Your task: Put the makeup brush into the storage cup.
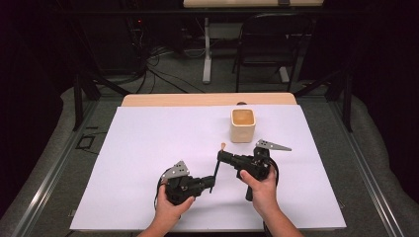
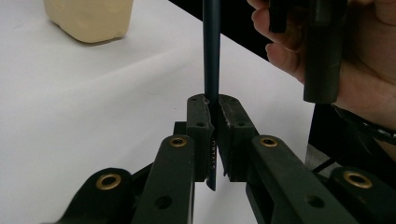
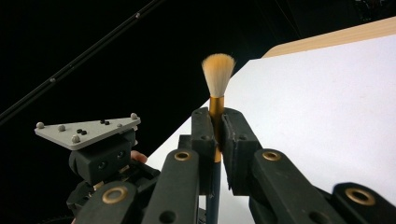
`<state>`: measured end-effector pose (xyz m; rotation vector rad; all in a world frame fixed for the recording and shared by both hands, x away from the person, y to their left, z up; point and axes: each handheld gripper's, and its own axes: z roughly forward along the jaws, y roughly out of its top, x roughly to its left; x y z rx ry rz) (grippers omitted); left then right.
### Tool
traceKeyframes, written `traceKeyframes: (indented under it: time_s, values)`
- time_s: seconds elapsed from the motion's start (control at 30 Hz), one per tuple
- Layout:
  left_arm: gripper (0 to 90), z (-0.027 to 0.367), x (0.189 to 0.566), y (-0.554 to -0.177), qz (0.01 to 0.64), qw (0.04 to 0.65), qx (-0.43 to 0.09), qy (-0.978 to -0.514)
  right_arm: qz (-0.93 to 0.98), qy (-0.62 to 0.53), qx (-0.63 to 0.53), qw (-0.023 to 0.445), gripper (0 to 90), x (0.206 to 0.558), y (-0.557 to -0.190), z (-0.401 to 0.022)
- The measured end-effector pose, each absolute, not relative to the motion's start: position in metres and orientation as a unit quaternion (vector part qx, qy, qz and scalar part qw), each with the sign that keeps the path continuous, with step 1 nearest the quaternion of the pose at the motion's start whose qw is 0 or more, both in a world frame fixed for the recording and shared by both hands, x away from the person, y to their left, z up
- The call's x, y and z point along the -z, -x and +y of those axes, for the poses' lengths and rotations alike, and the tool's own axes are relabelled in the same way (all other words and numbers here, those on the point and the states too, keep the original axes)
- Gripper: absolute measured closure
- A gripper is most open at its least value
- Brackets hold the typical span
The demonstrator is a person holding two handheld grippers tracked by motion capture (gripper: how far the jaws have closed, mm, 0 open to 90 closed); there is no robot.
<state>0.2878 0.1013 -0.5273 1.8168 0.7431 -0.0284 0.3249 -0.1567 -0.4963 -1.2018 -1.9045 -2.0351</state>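
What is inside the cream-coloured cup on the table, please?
From the high view, the cup shows a tan, brownish inside with nothing standing up out of it. Its bottom is too small and blurred to judge. The brush is outside it, held by both grippers.

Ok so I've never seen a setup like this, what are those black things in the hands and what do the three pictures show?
They are hand-held tools with two jaws each, and a person works them at a table. The high view looks down from above: the left gripper and the right gripper both pinch one slim paintbrush. On the white sheet stands a cream square cup. The other two pictures come from cameras riding on the tools. The left gripper view looks along its jaws, shut on the brush's dark handle. The right gripper view shows its jaws shut just below the pale bristles, on the gold collar.
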Motion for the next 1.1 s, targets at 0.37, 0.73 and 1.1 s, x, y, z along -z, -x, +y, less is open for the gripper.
traceKeyframes:
  time_s: [0.37,0.73,1.1]
  values:
    - [70.6,0.1017,0.5296,-0.2887,0.315,0.554,0.018,-0.77,-0.628,0.394,0.67,0.038,84.0,0.4946,-0.3251,-0.1606]
    - [49.9,0.106,0.5335,-0.2919,0.325,0.551,0.0,-0.769,-0.649,0.386,0.656,-0.003,84.0,0.4904,-0.3223,-0.1636]
    - [45.0,0.1075,0.5364,-0.2931,0.331,0.544,0.007,-0.771,-0.663,0.371,0.65,-0.026,84.0,0.4873,-0.3199,-0.1623]
